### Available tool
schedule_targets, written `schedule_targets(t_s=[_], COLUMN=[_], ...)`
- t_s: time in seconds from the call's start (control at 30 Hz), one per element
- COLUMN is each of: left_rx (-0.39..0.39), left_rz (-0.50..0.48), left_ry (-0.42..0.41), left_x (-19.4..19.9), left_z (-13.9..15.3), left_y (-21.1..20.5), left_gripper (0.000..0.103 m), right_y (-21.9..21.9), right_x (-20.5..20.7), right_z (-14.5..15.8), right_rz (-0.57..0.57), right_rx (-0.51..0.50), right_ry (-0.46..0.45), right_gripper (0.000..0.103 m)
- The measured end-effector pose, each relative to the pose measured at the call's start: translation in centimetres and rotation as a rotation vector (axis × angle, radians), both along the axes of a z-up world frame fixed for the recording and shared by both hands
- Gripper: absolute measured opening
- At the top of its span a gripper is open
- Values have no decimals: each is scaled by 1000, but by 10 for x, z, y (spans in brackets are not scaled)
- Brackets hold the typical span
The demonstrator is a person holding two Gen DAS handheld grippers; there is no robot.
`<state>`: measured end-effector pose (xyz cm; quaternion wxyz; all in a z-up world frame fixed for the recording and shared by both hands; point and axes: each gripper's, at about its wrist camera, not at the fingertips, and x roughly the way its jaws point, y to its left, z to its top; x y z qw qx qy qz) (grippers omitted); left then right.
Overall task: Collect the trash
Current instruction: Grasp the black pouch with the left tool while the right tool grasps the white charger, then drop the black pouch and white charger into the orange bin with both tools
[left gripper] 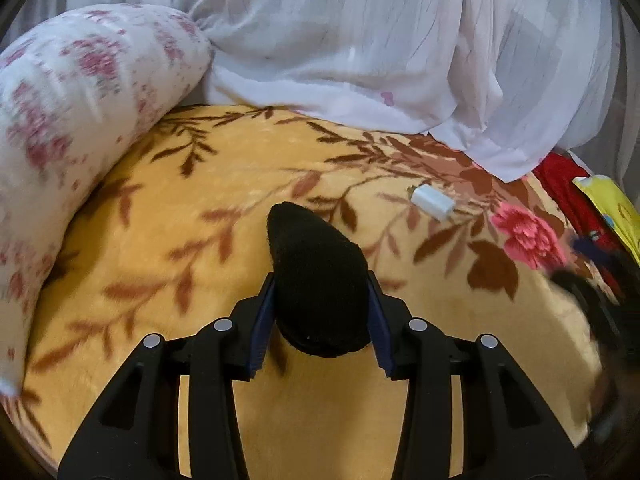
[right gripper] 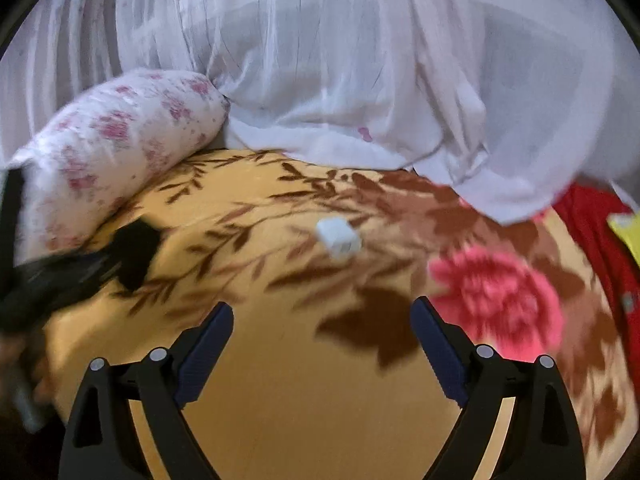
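Note:
My left gripper [left gripper: 320, 284] is shut on a black sock [left gripper: 316, 276] and holds it over the yellow floral blanket [left gripper: 224, 200]. The sock sticks out forward between the blue pads [left gripper: 264, 320]. It also shows in the right wrist view [right gripper: 134, 254], blurred, at the left, with the left gripper behind it. A small white box-shaped item [left gripper: 432, 201] lies on the blanket ahead and to the right; it also shows in the right wrist view [right gripper: 338, 237]. My right gripper [right gripper: 322, 312] is open and empty, a little short of the white item.
A white pillow with pink flowers [left gripper: 76, 120] lies along the left. White sheer fabric [left gripper: 360, 48] is heaped at the back. Red cloth [left gripper: 568, 188] and a yellow packet [left gripper: 612, 204] lie at the right edge. A pink flower [right gripper: 500, 300] is printed on the blanket.

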<state>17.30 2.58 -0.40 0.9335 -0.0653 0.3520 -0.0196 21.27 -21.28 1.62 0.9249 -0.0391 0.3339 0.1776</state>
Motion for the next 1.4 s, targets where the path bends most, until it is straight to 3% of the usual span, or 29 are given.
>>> schedule_targets(t_s=[0.27, 0.53, 0.57, 0.6, 0.63, 0.77, 1.0, 1.17, 1.4], left_rx=[35, 34, 33, 29, 22, 15, 16, 27, 26], left_rz=[8, 2, -1, -4, -6, -12, -48, -95, -189], left_ry=[7, 0, 2, 7, 11, 2, -12, 4, 63], left_x=[-27, -32, -32, -32, -32, -37, -62, -94, -152], left_z=[-8, -8, -8, -8, -8, -5, 4, 3, -8], left_y=[14, 19, 19, 18, 19, 16, 1, -12, -28], left_gripper=[42, 43, 43, 43, 43, 43, 43, 43, 43], right_y=[47, 58, 57, 57, 57, 59, 64, 53, 40], right_x=[122, 181, 182, 182, 181, 151, 35, -48, -147], right_z=[-44, -75, -78, -82, -83, -68, -28, -10, -10], right_rz=[72, 0, -5, 3, 27, 25, 121, 136, 161], right_rx=[-120, -143, -145, -140, -116, -110, -48, 26, 60], right_ry=[72, 197, 202, 217, 247, 211, 143, 150, 198], right_gripper=[89, 89, 77, 49, 42, 40, 40, 40, 40])
